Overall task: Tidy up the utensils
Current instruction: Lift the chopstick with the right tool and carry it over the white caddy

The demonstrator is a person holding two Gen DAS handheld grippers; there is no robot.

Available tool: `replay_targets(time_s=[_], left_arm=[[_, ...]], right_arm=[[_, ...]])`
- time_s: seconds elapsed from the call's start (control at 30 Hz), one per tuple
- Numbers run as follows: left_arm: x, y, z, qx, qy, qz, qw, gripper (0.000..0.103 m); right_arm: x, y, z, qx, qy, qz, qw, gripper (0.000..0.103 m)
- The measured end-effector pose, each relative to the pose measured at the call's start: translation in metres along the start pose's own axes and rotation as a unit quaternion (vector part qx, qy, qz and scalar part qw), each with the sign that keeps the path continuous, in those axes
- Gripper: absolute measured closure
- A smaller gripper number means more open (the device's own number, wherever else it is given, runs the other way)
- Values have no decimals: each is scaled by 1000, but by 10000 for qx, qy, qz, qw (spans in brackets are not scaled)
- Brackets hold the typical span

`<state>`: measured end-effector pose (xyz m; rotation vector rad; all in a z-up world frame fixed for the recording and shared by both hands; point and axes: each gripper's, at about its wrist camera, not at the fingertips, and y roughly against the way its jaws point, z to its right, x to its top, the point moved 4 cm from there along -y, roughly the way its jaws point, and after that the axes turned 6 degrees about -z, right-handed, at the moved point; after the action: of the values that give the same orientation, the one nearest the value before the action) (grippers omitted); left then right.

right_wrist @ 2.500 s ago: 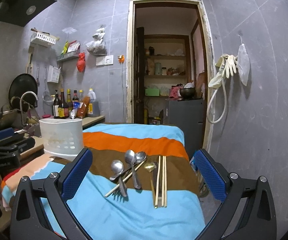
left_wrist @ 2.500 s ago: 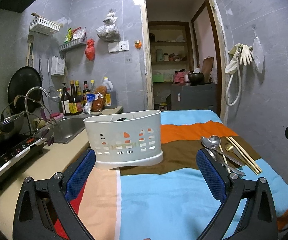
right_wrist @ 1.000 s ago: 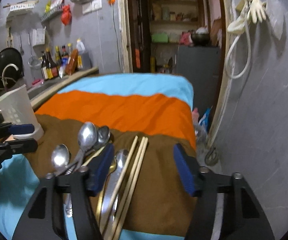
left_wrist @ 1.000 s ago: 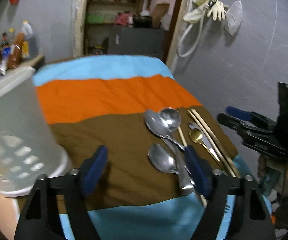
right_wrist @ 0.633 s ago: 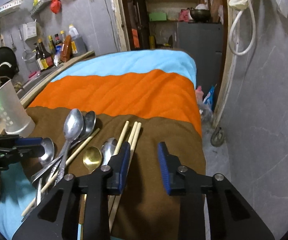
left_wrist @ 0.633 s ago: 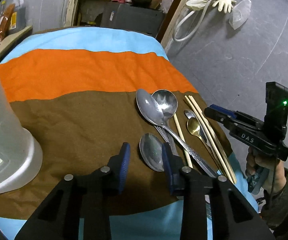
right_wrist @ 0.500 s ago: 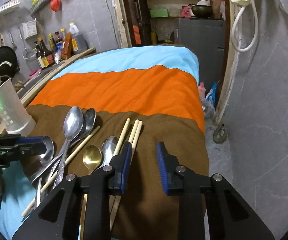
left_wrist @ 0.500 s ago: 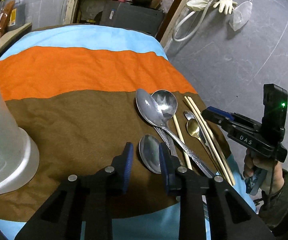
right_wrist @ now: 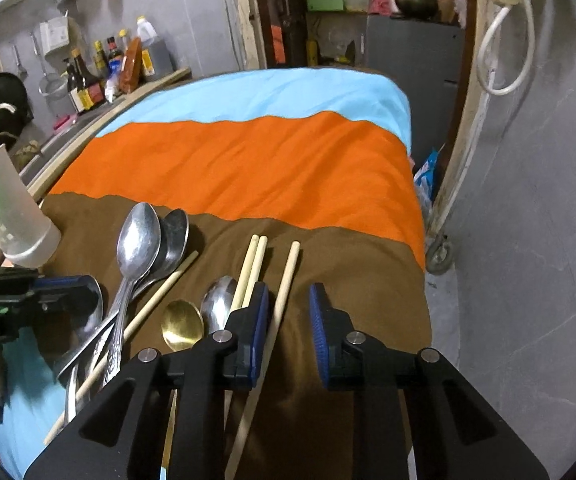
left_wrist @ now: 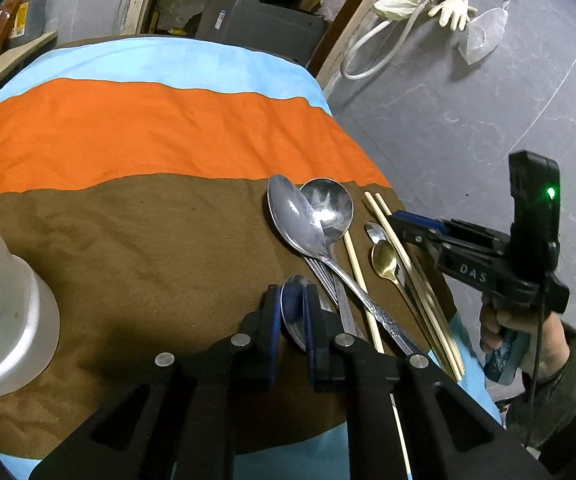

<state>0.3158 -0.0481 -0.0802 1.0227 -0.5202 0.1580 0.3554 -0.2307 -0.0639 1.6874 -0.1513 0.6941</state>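
We are closing the left gripper on the bowl of a small steel spoon lying on the brown band of the striped cloth, its fingers squeezing in against the bowl's sides. Our right gripper is hovering with its fingers part-way apart, straddling one wooden chopstick without pressing it. The white utensil holder is standing on the desk's left side, well apart.

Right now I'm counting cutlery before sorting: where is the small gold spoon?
In the right wrist view the gold spoon lies on the brown stripe of the cloth, left of a small steel spoon and right of a lone slanting chopstick.
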Motion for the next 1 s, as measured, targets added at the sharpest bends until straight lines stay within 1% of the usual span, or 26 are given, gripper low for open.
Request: replay_targets(time_s=[0.07,0.1,0.13,0.2,0.23,0.3,0.4,0.5,0.53,0.67,0.8,0.9,1.0], left_arm=[[1,-1,-1,-46,33,-31,10000,95],[2,-1,0,-64,45,-34,10000,95],[2,-1,0,-51,32,-29,10000,98],[3,0,1,-53,3,2,10000,99],[2,2,2,-39,-23,38,10000,100],[1,6,5,27,-107,148,9998,101],[0,19,11,228,-286,420,9984,101],[-1,31,16,347,-384,691,9963,101],[-2,38,17,381,-396,841,9949,102],[-6,58,22,488,-420,1251,9901,102],[-10,79,31,695,-534,1601,9832,103],[-12,96,37,904,-626,1890,9758,103],[-14,118,38,1028,-610,2204,9681,103]], right_arm=[[3,-4,1,62,-38,-77,9999,82],[5,-5,2,60,-28,-115,9999,84],[6,-6,1,64,-8,-140,9999,85],[7,-6,3,170,-87,-199,9996,96],[9,-6,4,240,-164,-216,9993,97],[6,-1,7,343,-283,-149,9989,100],[0,9,6,584,-468,41,9972,100],[-5,26,3,640,-586,409,9954,100],[-7,33,2,712,-636,552,9939,100],[-14,64,-7,994,-697,1247,9847,100],[-13,90,-23,1291,-640,1916,9708,100],[-9,101,-33,1499,-611,2210,9618,100],[0,114,-50,1800,-568,2581,9475,100]])
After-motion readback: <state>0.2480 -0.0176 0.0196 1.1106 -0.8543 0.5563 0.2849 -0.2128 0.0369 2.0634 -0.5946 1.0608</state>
